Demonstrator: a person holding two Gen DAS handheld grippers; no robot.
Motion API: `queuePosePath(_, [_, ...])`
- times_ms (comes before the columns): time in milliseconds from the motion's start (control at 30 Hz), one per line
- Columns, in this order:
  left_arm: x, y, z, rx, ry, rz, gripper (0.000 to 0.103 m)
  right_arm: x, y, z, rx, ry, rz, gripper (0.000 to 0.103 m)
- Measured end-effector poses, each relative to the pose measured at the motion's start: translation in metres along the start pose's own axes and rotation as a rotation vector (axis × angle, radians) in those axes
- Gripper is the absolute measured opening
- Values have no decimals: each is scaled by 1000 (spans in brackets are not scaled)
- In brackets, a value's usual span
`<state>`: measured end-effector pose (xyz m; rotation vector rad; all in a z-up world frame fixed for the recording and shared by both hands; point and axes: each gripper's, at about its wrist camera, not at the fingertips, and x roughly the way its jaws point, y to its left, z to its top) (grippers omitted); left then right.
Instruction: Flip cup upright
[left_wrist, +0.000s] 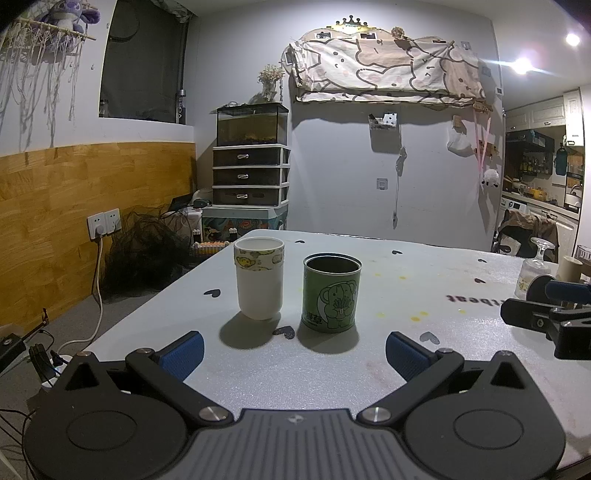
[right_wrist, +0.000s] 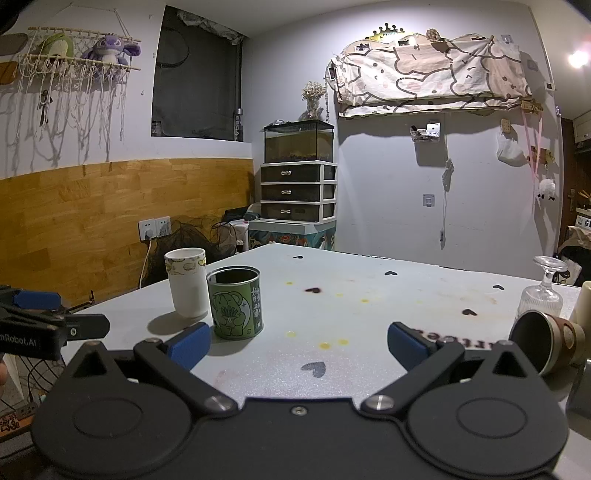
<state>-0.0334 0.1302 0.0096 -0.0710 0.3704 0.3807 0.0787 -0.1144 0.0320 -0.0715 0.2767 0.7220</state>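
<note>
A white cup (left_wrist: 259, 281) with a patterned band stands upright on the grey table (left_wrist: 369, 369), and a green tin (left_wrist: 331, 292) stands open to its right. Both show in the right wrist view, the cup (right_wrist: 186, 281) and the tin (right_wrist: 235, 302). A brown cup (right_wrist: 546, 342) lies on its side at the right, mouth toward me. A glass goblet (right_wrist: 543, 291) stands upside down behind it. My left gripper (left_wrist: 294, 350) is open and empty, short of the cup and tin. My right gripper (right_wrist: 298, 345) is open and empty, left of the brown cup.
The right gripper's body (left_wrist: 546, 314) shows at the right of the left wrist view. The left gripper's body (right_wrist: 44, 328) shows at the left of the right wrist view. The table's left edge drops to the floor with cables and a socket (left_wrist: 104, 223). A pale cylinder (right_wrist: 583, 306) stands at the far right.
</note>
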Motion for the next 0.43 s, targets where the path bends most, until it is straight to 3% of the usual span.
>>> queuePosePath(433, [0, 1, -1, 2, 1, -1, 103, 0, 0, 0, 0, -1, 0, 103])
